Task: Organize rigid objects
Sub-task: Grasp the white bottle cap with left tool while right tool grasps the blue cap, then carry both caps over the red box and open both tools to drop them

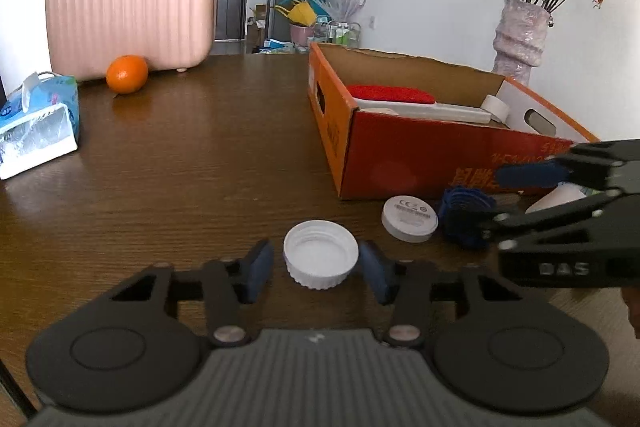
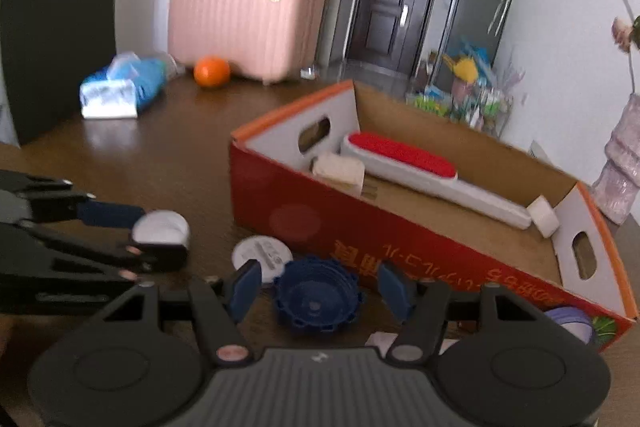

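Note:
An upturned white screw cap [image 1: 320,253] lies on the brown table between the pads of my left gripper [image 1: 317,263]. The right pad is at its rim, and a sliver of table shows at the left pad. To its right sit a white round disc [image 1: 410,219] and a dark blue ribbed cap [image 1: 466,215]. My right gripper [image 2: 320,287] straddles that blue cap [image 2: 318,297], open, with gaps on both sides. The orange cardboard box [image 1: 400,155] behind holds a red-and-white brush [image 1: 390,95] and a white tape roll [image 1: 496,107].
A pink ribbed case [image 1: 128,3], an orange [image 1: 127,74] and a blue tissue pack [image 1: 38,119] stand at the far left. A vase of dried roses [image 1: 518,35] rises behind the box. A pale purple lid [image 2: 572,321] lies by the box's near corner.

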`<state>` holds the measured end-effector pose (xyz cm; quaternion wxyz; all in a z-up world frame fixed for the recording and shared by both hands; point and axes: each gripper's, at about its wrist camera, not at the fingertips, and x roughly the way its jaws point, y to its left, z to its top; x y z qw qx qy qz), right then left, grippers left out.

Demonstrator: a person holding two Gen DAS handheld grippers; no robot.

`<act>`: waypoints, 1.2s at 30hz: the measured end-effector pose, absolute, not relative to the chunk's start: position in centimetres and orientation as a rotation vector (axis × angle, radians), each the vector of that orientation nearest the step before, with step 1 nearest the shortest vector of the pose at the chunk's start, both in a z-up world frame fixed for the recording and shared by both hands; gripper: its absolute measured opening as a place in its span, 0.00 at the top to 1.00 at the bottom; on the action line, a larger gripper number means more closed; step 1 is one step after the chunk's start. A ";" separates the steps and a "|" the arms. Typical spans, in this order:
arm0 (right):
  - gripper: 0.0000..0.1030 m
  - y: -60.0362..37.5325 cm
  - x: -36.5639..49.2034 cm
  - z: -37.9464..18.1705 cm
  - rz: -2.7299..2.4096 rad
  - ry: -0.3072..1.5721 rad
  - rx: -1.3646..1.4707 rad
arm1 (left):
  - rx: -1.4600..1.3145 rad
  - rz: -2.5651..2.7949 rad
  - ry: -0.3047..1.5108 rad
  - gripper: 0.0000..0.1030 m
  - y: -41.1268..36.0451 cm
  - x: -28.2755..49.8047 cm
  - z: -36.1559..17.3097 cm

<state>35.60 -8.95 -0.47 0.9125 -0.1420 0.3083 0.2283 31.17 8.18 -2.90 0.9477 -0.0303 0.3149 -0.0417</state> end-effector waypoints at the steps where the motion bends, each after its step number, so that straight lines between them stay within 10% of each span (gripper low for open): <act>1: 0.39 -8.9 36.0 -0.7 0.473 0.652 -0.287 | -0.064 -0.084 0.640 0.60 8.2 31.2 -2.9; 36: 0.47 -26.0 18.1 2.6 0.367 0.460 -0.022 | -0.006 -0.194 0.492 0.61 -3.2 18.4 4.9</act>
